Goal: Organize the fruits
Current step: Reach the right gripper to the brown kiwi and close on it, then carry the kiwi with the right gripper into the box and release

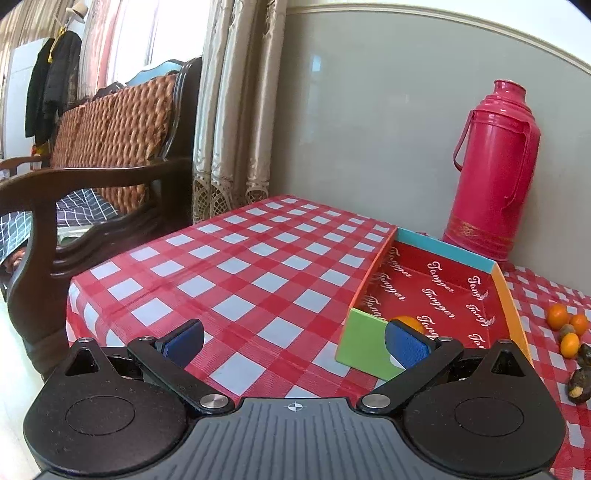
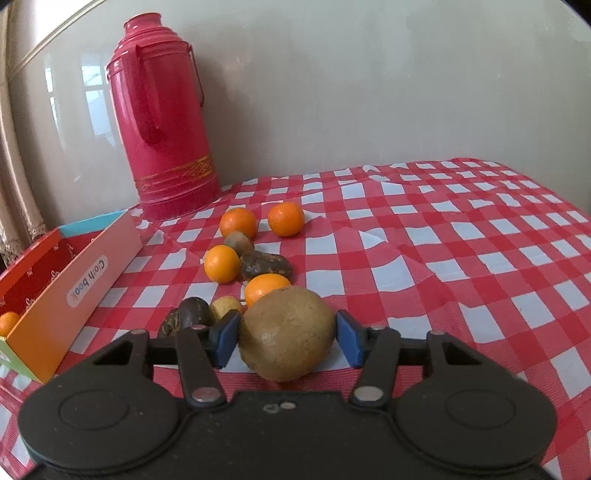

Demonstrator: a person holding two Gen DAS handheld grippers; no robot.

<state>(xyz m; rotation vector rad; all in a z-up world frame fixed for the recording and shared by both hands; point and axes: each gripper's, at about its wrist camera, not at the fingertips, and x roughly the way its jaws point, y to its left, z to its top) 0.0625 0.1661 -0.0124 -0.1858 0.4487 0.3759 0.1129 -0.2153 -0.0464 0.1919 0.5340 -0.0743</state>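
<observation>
Brown fruit (image 2: 287, 334) between right gripper (image 2: 288, 338) pads

A: Background, left side?
B: Dark wooden armchair (image 1: 92, 184) with woven cushion (image 1: 114, 125); beige curtains (image 1: 236, 110); daylight through window (image 1: 125, 33).
A: Rear?
B: Glossy grey-beige wall (image 1: 388, 129); coats (image 1: 48, 85) hanging far left.
</observation>
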